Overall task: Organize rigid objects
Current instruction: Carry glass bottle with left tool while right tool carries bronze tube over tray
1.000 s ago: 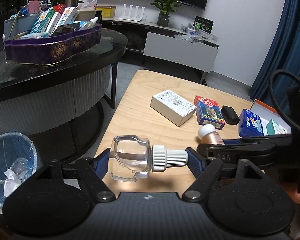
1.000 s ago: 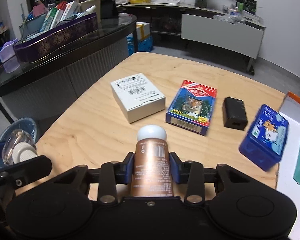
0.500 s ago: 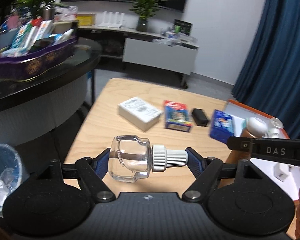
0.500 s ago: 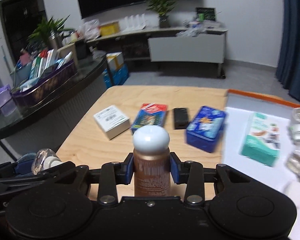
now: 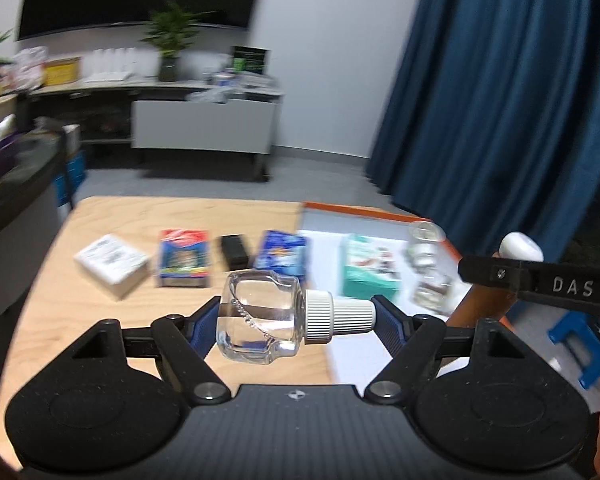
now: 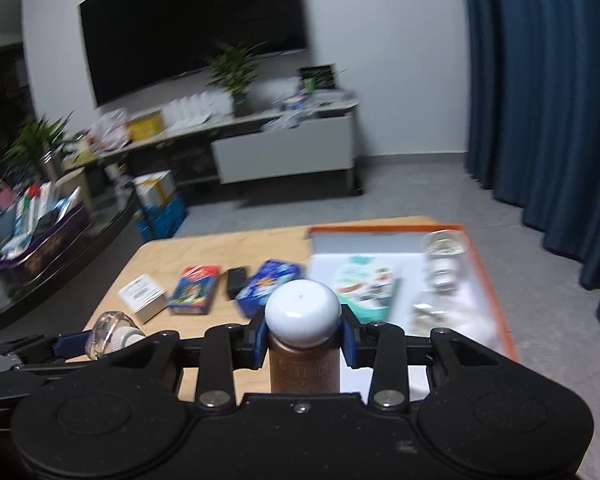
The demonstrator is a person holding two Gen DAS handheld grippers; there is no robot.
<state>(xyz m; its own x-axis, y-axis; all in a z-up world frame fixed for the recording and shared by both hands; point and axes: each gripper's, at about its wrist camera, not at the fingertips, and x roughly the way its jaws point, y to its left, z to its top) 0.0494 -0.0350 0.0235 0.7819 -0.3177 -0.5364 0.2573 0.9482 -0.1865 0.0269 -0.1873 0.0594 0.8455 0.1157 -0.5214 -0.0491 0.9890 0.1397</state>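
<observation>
Above table [image 5: 100, 332], both claws lifted, tray [image 6: 496, 304] nearer

- A lived-in room, a living room or an office lounge; which of the two cannot be told.
- A large dark screen [image 6: 196, 36] hangs on the white wall.
- Under it runs a long low sideboard [image 6: 260, 136] crowded with potted plants [image 6: 236, 76], boxes and bags.
- Heavy blue curtains [image 6: 540, 100] cover the right side down to the grey floor [image 6: 420, 192].
- A low wooden table [image 6: 204, 248] with rounded corners stands in front.
- At the left stands a dark glass-topped counter [image 6: 80, 240] bearing a purple tray [image 6: 52, 240] of packets.
</observation>
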